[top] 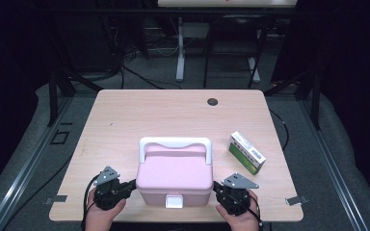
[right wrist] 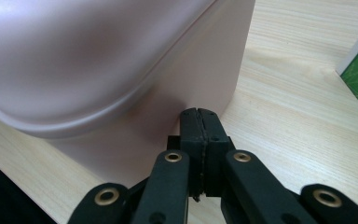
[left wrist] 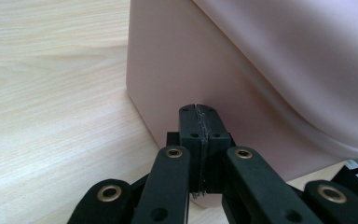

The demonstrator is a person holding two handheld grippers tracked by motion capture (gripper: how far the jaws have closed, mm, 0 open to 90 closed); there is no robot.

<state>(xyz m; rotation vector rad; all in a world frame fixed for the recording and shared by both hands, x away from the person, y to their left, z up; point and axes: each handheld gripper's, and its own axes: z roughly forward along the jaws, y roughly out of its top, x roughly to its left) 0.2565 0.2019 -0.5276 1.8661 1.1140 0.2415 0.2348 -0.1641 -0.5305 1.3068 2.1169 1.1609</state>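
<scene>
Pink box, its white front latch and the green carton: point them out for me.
pink box (top: pixel 176 174), high view, middle of the lid.
white front latch (top: pixel 174 201), high view, centre of the latch tab.
green carton (top: pixel 246 152), high view, white top face.

L gripper (left wrist: pixel 199 109) fingers pressed together, tips against pink box (left wrist: pixel 261 70) side wall; wood table (left wrist: pixel 51 93) beneath.

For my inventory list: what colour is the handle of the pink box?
White; the handle shows best in the high view.

pink plastic lidded box with white handle (top: pixel 174 175) on light wooden tabletop (top: pixel 125 120), near front edge | left tongs (top: pixel 134 184) at its left wall | right tongs (top: pixel 215 185) at its right wall | green-and-white carton (top: pixel 246 152) right of box, apart
</scene>
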